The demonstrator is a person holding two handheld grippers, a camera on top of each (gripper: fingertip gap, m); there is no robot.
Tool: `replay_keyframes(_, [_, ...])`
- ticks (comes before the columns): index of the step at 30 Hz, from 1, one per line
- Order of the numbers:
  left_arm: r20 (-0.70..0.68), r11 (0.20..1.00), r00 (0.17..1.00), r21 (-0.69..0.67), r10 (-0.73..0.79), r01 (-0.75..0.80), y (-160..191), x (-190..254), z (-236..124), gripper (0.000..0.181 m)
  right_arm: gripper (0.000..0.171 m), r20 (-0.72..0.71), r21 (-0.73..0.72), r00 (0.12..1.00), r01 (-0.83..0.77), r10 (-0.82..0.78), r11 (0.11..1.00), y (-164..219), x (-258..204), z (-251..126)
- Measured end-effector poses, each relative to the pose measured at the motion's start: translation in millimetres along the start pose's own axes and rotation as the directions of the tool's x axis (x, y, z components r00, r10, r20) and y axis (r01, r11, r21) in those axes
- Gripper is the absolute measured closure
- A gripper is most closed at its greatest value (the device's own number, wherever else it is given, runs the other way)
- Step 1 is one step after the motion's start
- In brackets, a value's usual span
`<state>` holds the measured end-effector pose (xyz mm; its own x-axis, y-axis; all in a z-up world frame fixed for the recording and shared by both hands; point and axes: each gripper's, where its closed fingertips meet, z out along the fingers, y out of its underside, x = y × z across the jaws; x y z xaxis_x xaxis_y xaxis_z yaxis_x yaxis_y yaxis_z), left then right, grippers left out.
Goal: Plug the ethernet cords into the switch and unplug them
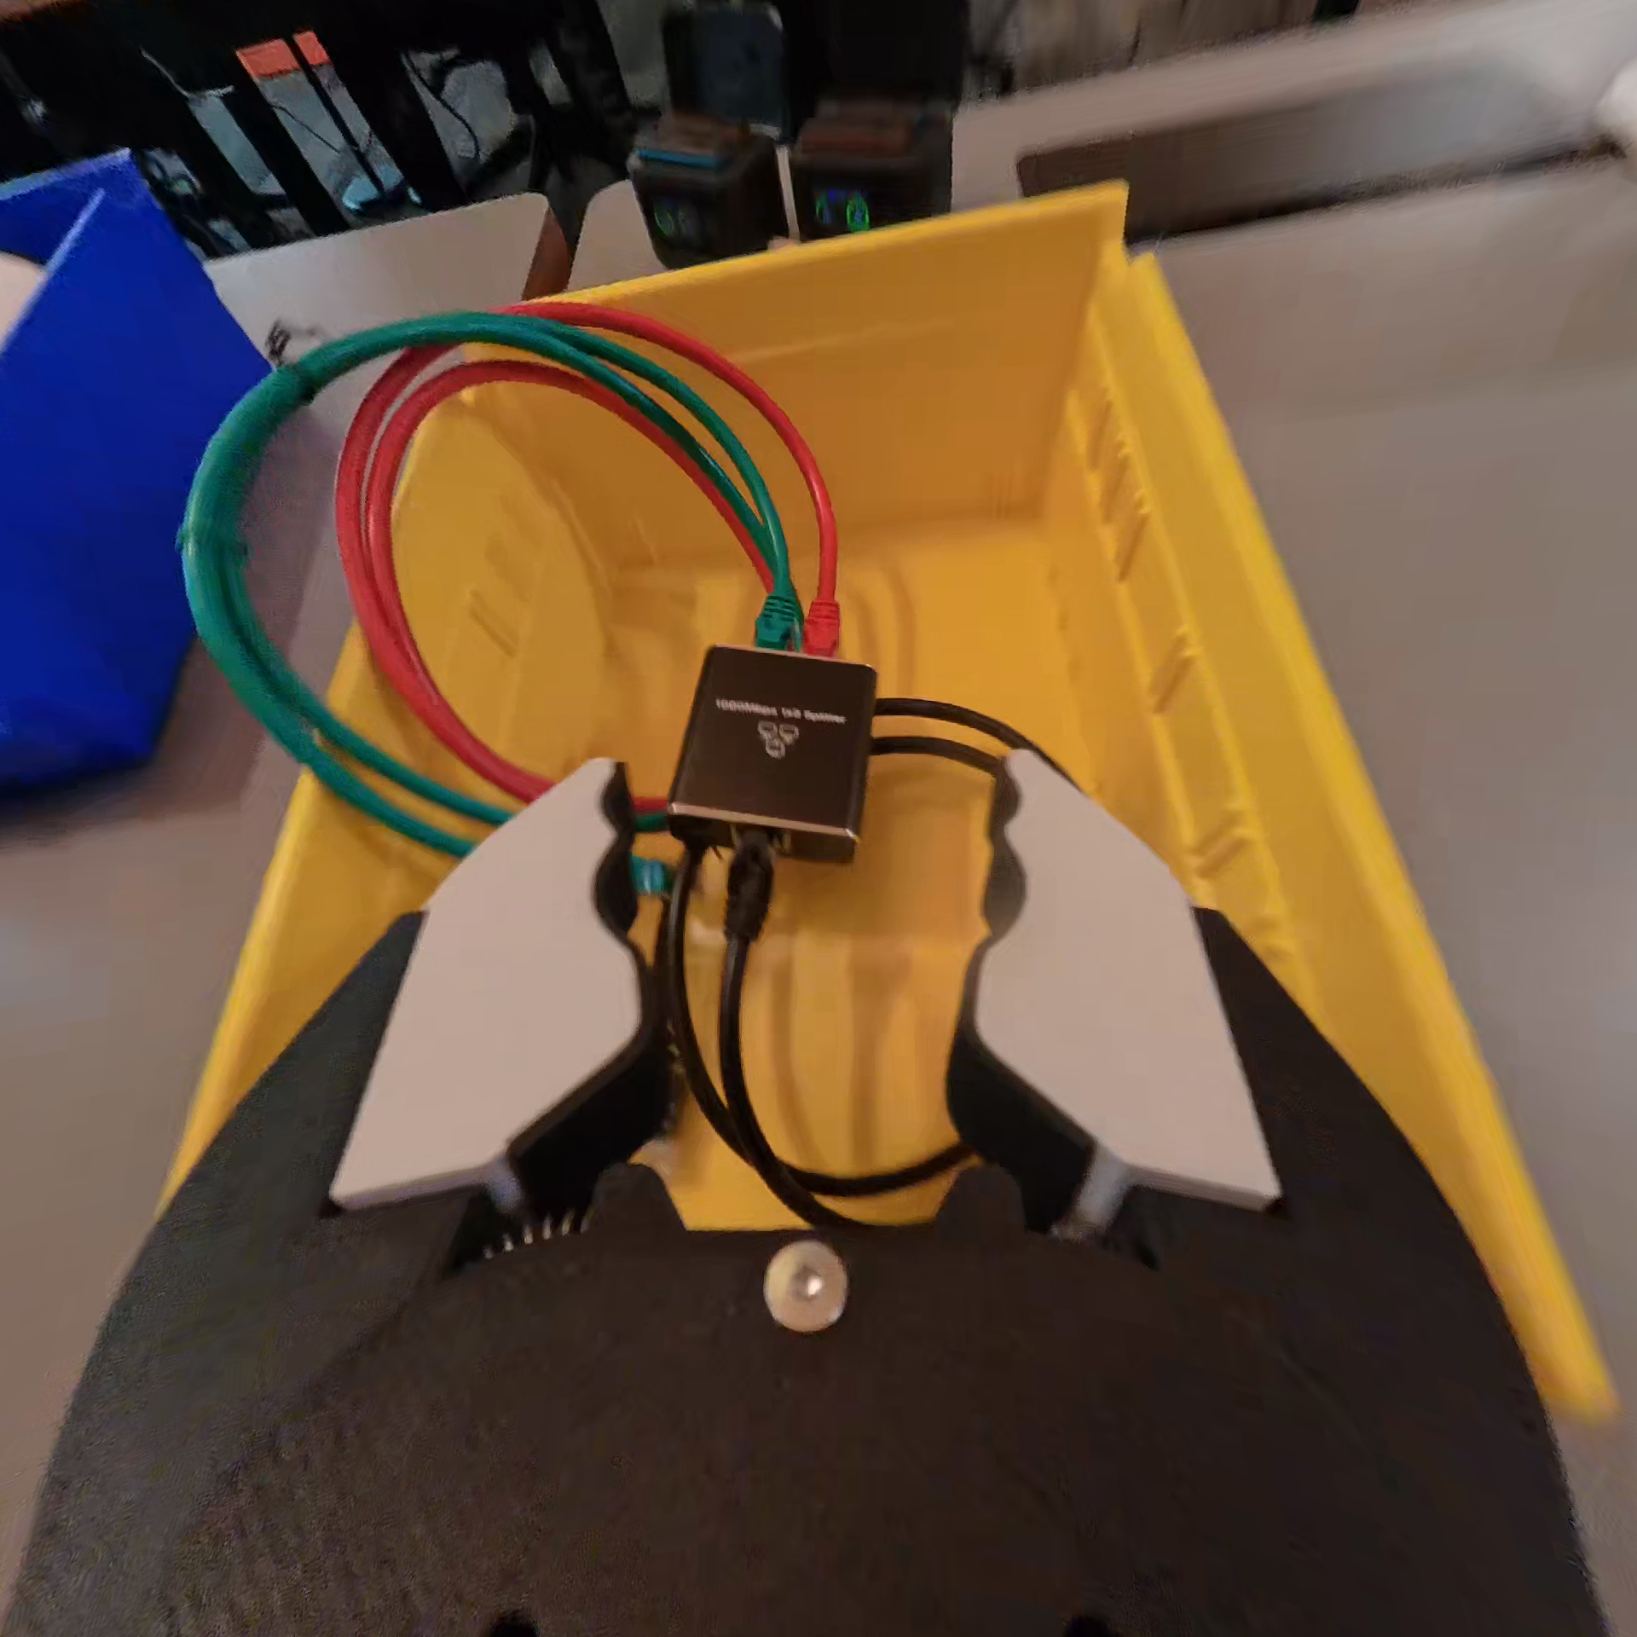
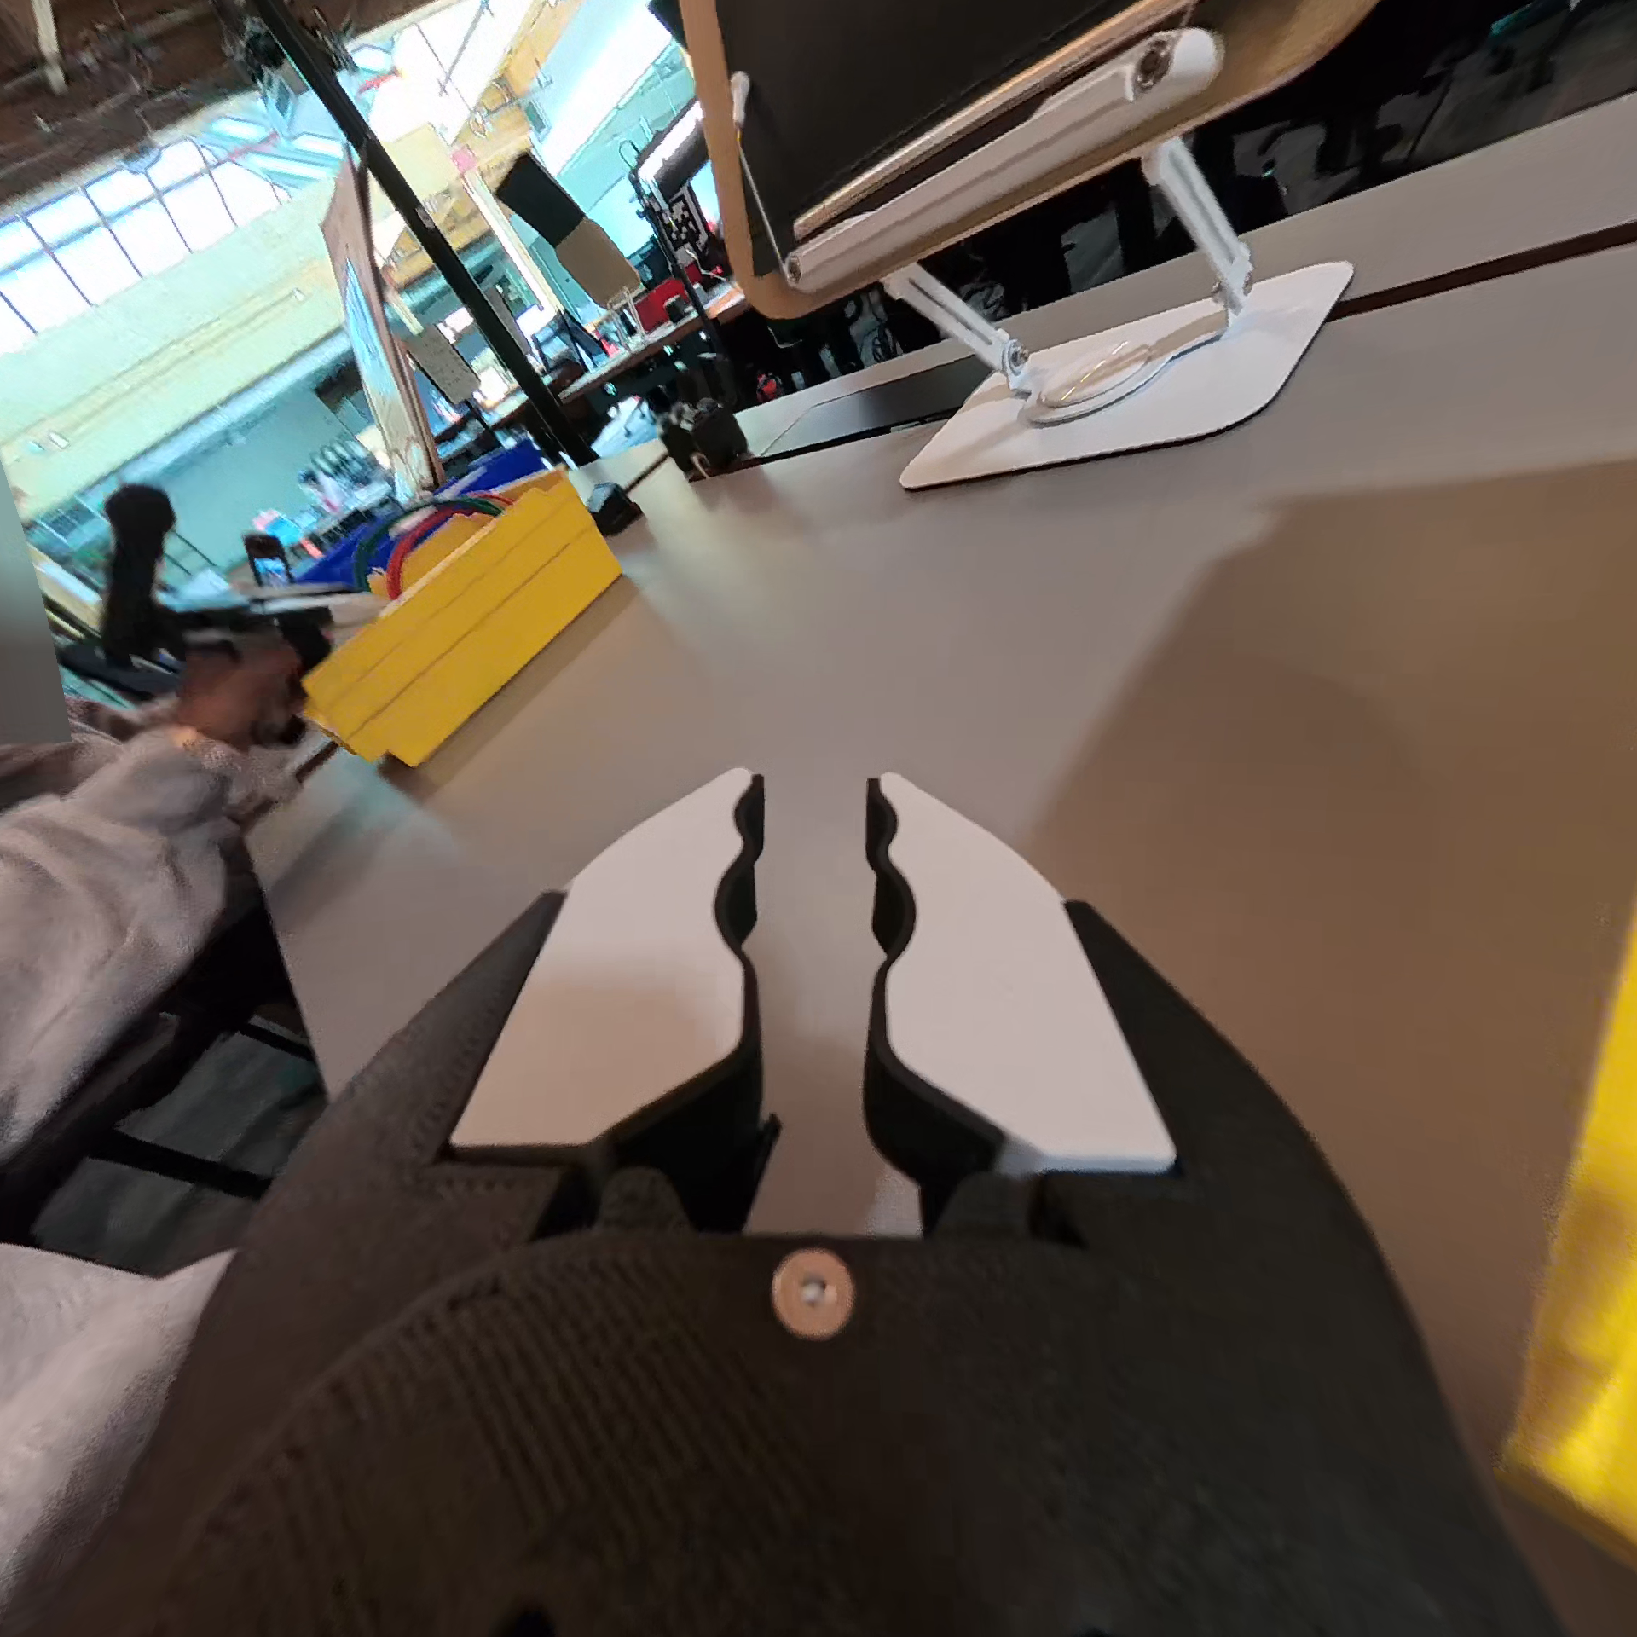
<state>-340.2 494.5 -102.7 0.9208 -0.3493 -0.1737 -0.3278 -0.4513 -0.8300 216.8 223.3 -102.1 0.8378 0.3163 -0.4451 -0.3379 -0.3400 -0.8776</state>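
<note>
Your left tool [image 1: 810, 788] gapes over the yellow bin [image 1: 974, 425]; the black switch [image 1: 772, 753], white-lettered, holds green [image 1: 775, 620] and red [image 1: 824, 620] plugs. Your right tool [image 2: 813, 793] hangs released over the table [image 2: 1152, 709].

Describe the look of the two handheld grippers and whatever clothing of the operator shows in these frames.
Both the left gripper and the right gripper match: a black, ribbed-textured body with one silver screw at its centre, and two light grey fingers with flat tops whose black inner edges are wavy. A small spring shows at the base of one left finger. No cables run on either gripper. The operator wears a light grey sleeve.
</note>
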Motion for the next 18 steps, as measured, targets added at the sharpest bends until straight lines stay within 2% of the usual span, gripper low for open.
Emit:
replay_keyframes(1, [0.031, 0.997, 0.996, -0.022, 0.078, -0.077, -3.5, -1.7, 9.8, 0.110, 0.149, -0.018, -0.012, 0.998, 0.052, -0.052, 0.999, 1.0, -1.3, 1.1])
replay_keyframes(3, [0.069, 0.977, 0.977, -0.078, 0.202, -0.197, -7.7, -2.4, 27.7, 0.109, 0.151, -0.046, -0.042, 0.985, 0.162, -0.164, 0.986, 3.8, -4.6, 3.4])
replay_keyframes(5, [0.049, 0.955, 0.972, -0.206, 0.229, -0.215, 4.0, -2.3, 46.8, 0.090, 0.153, -0.052, -0.066, 0.967, 0.247, -0.251, 0.967, 6.8, -9.1, 5.8])
replay_keyframes(7, [-0.014, 0.914, 0.982, -0.363, 0.188, -0.180, 28.6, 0.1, 63.5, 0.069, 0.154, -0.044, -0.086, 0.953, 0.295, -0.299, 0.952, 10.7, -12.3, 7.6])
replay_keyframes(9, [-0.090, 0.838, 0.982, -0.512, 0.166, -0.188, 57.4, 4.6, 73.0, 0.055, 0.155, -0.040, -0.106, 0.948, 0.309, -0.315, 0.945, 14.7, -11.5, 8.1])
replay_keyframes(10, [-0.097, 0.842, 0.983, -0.508, 0.154, -0.183, 52.6, 4.4, 74.6, 0.073, 0.155, -0.041, -0.113, 0.949, 0.306, -0.312, 0.945, 15.9, -10.1, 7.7])
replay_keyframes(11, [-0.078, 0.841, 0.977, -0.499, 0.198, -0.210, 47.1, -2.4, 73.0, 0.107, 0.155, -0.043, -0.113, 0.952, 0.297, -0.304, 0.948, 16.0, -8.7, 7.0])
replay_keyframes(12, [-0.070, 0.841, 0.965, -0.477, 0.251, -0.254, 40.2, -6.3, 70.9, 0.115, 0.155, -0.044, -0.108, 0.955, 0.286, -0.292, 0.952, 15.2, -7.4, 5.8])
replay_keyframes(14, [-0.030, 0.850, 0.949, -0.437, 0.313, -0.294, 24.7, -11.7, 62.6, 0.115, 0.155, -0.048, -0.088, 0.964, 0.257, -0.261, 0.963, 12.2, -5.2, 2.2])
replay_keyframes(18, [0.094, 0.916, 0.934, -0.251, 0.345, -0.313, -28.9, -19.7, 25.7, 0.116, 0.155, -0.052, -0.043, 0.981, 0.186, -0.188, 0.982, 6.1, -0.8, -5.3])
